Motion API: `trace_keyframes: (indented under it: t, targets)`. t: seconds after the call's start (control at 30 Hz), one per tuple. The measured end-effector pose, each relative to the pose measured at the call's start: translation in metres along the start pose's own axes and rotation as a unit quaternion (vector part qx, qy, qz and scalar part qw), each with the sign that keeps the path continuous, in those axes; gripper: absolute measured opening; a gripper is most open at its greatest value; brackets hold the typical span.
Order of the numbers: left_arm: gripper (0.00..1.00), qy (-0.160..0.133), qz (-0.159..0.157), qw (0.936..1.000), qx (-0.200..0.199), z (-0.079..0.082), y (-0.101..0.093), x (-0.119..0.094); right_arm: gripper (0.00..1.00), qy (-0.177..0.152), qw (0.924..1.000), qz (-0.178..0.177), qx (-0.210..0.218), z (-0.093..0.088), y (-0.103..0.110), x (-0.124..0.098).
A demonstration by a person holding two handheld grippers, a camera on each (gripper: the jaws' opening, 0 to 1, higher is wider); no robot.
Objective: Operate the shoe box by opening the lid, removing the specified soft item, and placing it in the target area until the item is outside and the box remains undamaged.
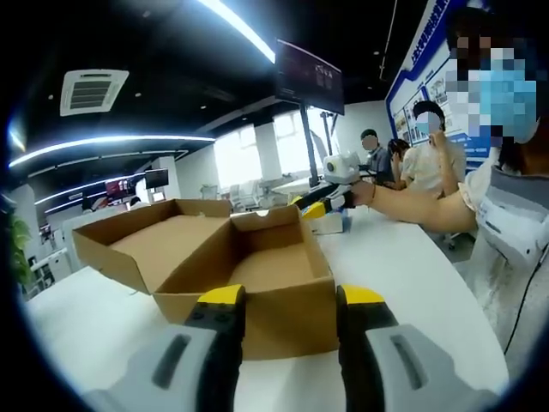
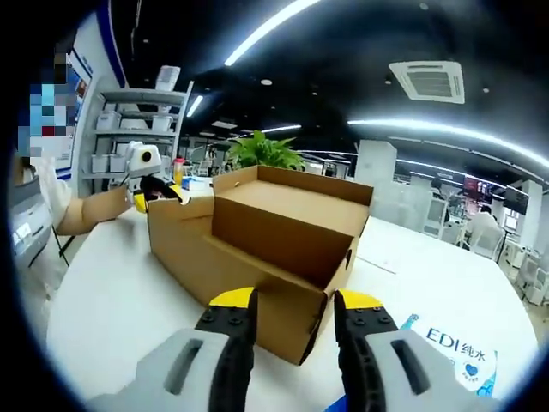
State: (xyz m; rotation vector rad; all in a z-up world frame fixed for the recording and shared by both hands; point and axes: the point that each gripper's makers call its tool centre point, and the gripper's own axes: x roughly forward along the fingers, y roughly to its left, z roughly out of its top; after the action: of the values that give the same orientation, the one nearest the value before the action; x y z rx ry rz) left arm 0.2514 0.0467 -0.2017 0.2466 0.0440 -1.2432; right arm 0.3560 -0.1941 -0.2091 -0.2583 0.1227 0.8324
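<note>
Shoe box (image 1: 257, 266) sits lid-open on white table (image 1: 403, 283), both claws agape w/ nothing held: left claw (image 1: 287, 309) just short of its near wall, right claw (image 2: 292, 313) facing a corner.

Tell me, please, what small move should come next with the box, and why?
Probably tip the right tongs over the near wall to look inside: the cardboard box already stands open on the white table, both tongs are open and empty, and no soft item shows yet.
</note>
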Motion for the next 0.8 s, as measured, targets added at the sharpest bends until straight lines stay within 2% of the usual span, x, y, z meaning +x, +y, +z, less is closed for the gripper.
trace_keyframes:
  t: [0.13,0.2,0.37,0.47,0.53,0.63,0.8]
  targets:
    - [0.39,-0.017,0.000,0.9998,-0.004,0.008,0.001,-0.006,0.36,0.006,0.9999,-0.001,-0.011,-0.003,-0.001,0.003]
    - [0.38,-0.046,-0.005,0.9989,-0.011,0.021,0.000,-0.012,0.37,0.010,0.9998,-0.002,-0.017,-0.004,-0.001,0.003]
    - [0.35,-0.064,0.017,0.9978,-0.010,0.030,0.011,-0.024,0.37,0.011,0.9997,-0.002,-0.021,-0.005,-0.003,0.004]
    - [0.31,-0.052,0.047,0.9975,-0.010,0.023,0.026,-0.028,0.37,0.012,0.9996,-0.003,-0.024,-0.006,-0.004,0.003]
    - [0.25,-0.028,0.070,0.9970,-0.019,0.010,0.037,-0.029,0.37,0.013,0.9996,-0.004,-0.027,-0.006,-0.004,0.003]
    - [0.18,-0.001,0.074,0.9967,-0.033,-0.006,0.045,-0.025,0.38,0.015,0.9994,-0.004,-0.031,-0.007,-0.004,0.004]
    - [0.11,0.015,0.065,0.9964,-0.054,-0.019,0.042,-0.017,0.38,0.017,0.9992,-0.005,-0.036,-0.008,-0.003,0.003]
